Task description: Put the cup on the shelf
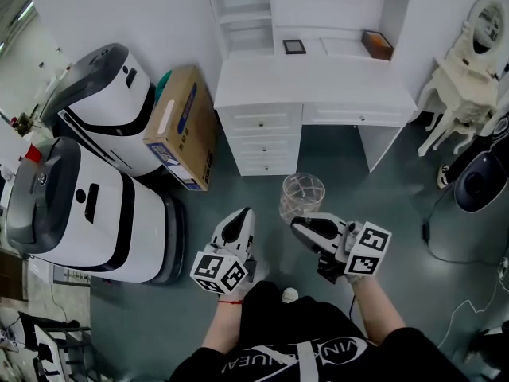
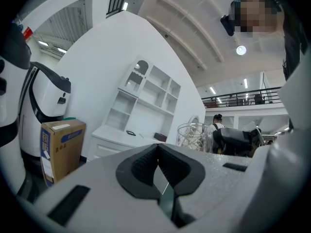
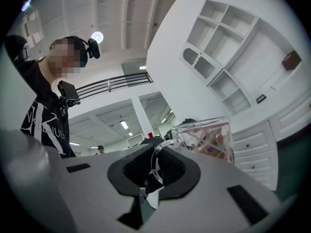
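Note:
A clear glass cup [image 1: 302,193] with a handle hangs over the grey floor, and my right gripper [image 1: 296,223] is shut on that handle. In the right gripper view the handle sits pinched between the dark pads [image 3: 170,166], with the cup [image 3: 206,139] just beyond them. My left gripper [image 1: 241,218] is beside it at the left, shut with nothing in it; its pads [image 2: 146,161] meet, and the cup [image 2: 194,134] shows to its right. The white desk with a shelf unit [image 1: 310,82] stands ahead, its compartments [image 1: 242,10] bare.
Two large white machines [image 1: 103,110] [image 1: 79,213] and a cardboard box [image 1: 183,126] stand at the left. On the desk lie a small dark frame [image 1: 294,46] and a brown box [image 1: 377,44]. A white chair [image 1: 465,78] and a black round device [image 1: 477,183] are at the right.

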